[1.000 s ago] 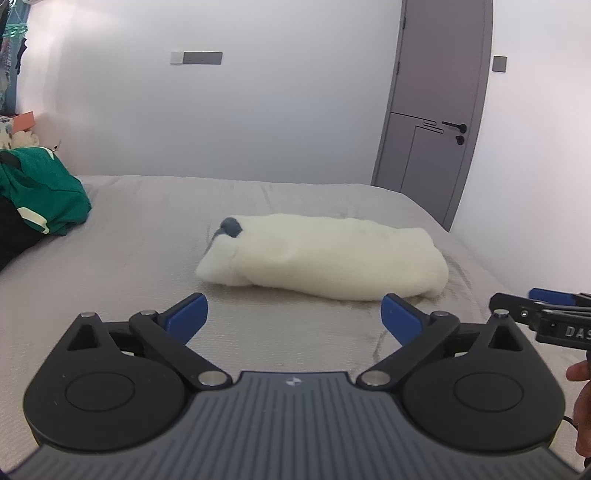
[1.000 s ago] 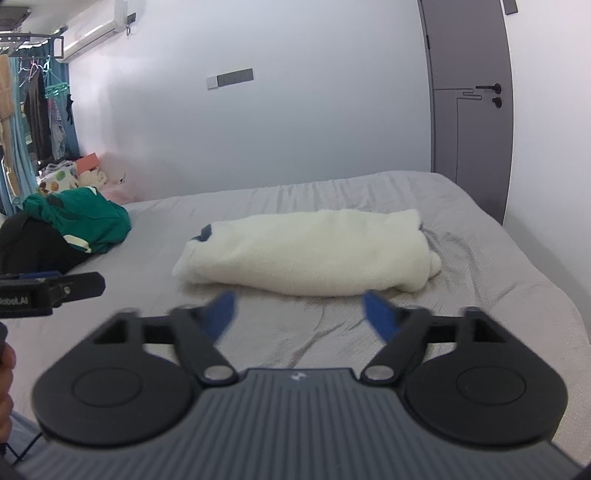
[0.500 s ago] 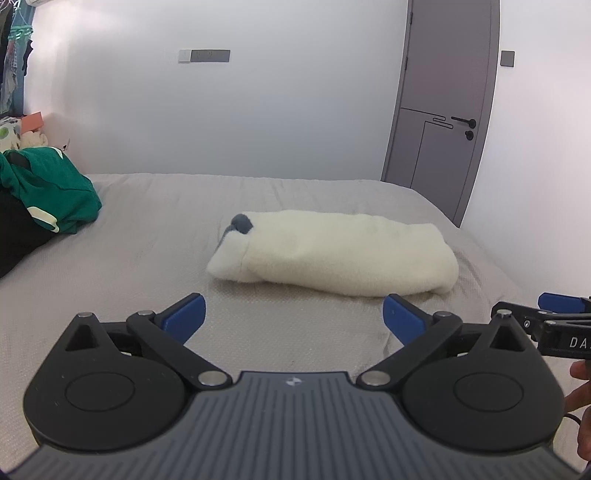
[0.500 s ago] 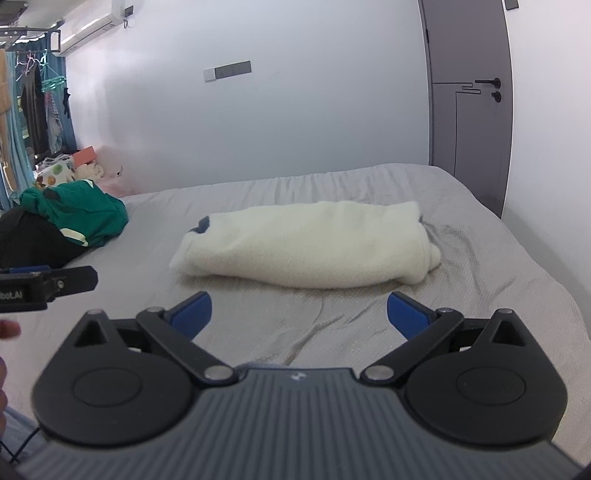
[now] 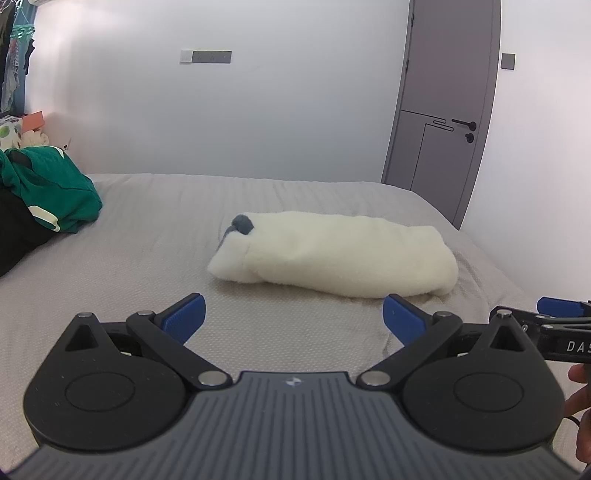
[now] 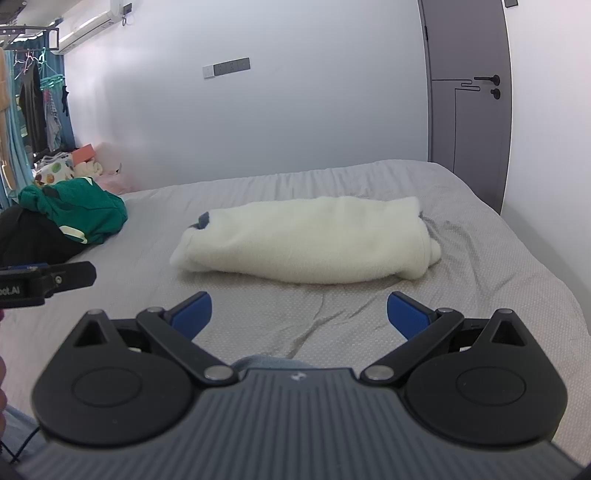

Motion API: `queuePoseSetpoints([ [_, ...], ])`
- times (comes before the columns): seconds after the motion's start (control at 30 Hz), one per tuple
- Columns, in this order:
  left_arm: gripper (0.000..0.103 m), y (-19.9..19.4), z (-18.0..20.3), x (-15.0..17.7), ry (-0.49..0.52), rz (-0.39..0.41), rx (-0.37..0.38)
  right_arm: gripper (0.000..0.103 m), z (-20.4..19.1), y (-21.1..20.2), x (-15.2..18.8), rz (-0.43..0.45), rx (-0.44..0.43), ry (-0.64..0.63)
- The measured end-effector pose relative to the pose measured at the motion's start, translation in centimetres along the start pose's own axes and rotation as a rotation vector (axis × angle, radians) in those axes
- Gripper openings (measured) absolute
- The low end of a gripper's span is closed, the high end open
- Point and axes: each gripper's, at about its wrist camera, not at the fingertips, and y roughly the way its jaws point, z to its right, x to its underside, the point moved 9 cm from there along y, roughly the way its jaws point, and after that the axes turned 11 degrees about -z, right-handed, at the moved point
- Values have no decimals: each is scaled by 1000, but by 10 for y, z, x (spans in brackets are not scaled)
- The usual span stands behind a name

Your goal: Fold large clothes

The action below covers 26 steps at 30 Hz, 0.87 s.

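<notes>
- Left gripper (image 5: 292,314) level above the bed (image 5: 147,280), blue fingers spread wide, holding nothing.
- Right gripper (image 6: 299,312) beside it, likewise spread and unloaded.
- Farther on, folded white fleece (image 5: 340,254) lying mid-bed.
- Green garment (image 6: 79,210) heaped far left.

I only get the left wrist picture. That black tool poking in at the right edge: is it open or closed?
Observer: Open. The right wrist view shows the right gripper with its blue fingers spread and nothing between them.
Operator: Is there anything at the right end of the folded cream fleece garment?
Observer: Yes, a small grey patch peeks out at its far right corner.
Operator: What is high on the wall to the left?
Observer: A white air conditioner is mounted near the ceiling.
</notes>
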Motion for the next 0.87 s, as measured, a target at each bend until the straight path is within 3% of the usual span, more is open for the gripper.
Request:
queuePoseSetpoints([
  [0.87,103,-9,2,3,12,20,8,103,-2,-2,1,1,2,-4],
])
